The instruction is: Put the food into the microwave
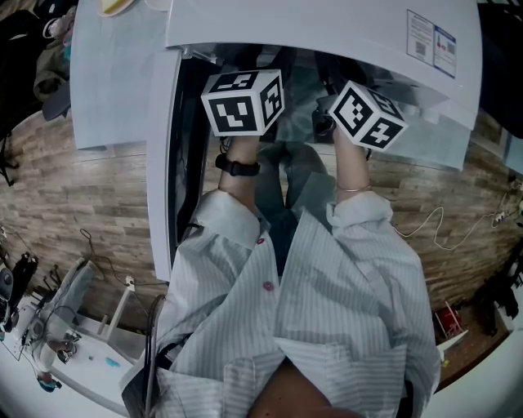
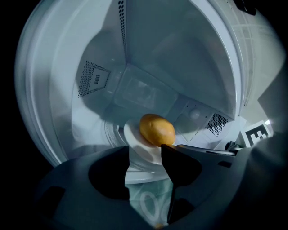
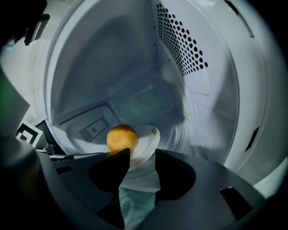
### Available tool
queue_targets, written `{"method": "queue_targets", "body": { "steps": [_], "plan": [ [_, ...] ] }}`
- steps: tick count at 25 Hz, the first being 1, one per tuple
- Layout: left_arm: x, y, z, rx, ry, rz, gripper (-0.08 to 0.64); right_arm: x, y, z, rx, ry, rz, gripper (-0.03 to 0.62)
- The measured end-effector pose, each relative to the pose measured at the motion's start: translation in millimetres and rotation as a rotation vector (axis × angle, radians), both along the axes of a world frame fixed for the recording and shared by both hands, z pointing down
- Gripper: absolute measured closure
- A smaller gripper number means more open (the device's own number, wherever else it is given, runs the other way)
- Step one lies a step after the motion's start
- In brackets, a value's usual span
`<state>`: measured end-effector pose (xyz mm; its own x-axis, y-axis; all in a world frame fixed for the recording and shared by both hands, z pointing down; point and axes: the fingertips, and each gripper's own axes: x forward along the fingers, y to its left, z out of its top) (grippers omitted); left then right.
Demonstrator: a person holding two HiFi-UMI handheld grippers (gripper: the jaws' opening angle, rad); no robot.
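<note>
In the head view, the person leaned over a white microwave point(image 1: 327, 24) whose door point(image 1: 159, 163) stood open at the left. Both forearms reached into the dark opening. The left tool's marker cube point(image 1: 241, 102) and the right tool's marker cube point(image 1: 365, 114) sat side by side at the mouth of the cavity, with the jaws out of sight beyond them. A black watch point(image 1: 237, 167) showed on the left wrist and a thin bracelet point(image 1: 353, 188) on the right, above the striped shirt point(image 1: 343, 310). A wood-patterned floor point(image 1: 73, 188) lay on either side. In the left gripper view, the left tool point(image 2: 145, 152) pointed into the lit white cavity. Its two dark jaws stood a moderate gap apart and gripped nothing. An orange point(image 2: 156, 129) rested on a white plate point(image 2: 135, 139) on the cavity floor, just past the jaw tips, and the plate's near rim showed in the gap. Part of the other tool's marker appeared at the right edge. In the right gripper view, the right tool point(image 3: 141, 152) was likewise inside the cavity, its jaws parted by a similar gap and empty. The orange point(image 3: 121, 138) sat on the left part of the plate point(image 3: 146, 141), just beyond the left jaw tip, under a perforated side wall point(image 3: 180, 45).
</note>
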<state>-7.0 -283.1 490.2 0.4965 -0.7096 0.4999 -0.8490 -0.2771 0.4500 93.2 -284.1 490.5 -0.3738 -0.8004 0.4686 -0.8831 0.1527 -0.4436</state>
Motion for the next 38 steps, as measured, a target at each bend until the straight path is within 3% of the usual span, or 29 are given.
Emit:
{"method": "queue_targets", "body": {
  "steps": [11,20,29,38],
  "plan": [
    [2.1,12.8,-12.7,0.021,0.029,0.013,0.344,-4.8,6.9,-16.5,0.032,-0.017,-0.022,0.414],
    [12.6,34.2,-52.6,0.102,0.018,0.064,0.345,-15.7,28.2,-53.7,0.080,-0.084,-0.111,0.417],
    [29.9,64.1,-106.6,0.161,0.061,0.114,0.348,-23.0,55.2,-114.3,0.159,-0.085,-0.230,0.488],
    [36.0,94.9,-165.1,0.301,0.095,0.151,0.460,-26.2,87.5,-168.3,0.233,-0.094,-0.345,0.538]
  ]
}}
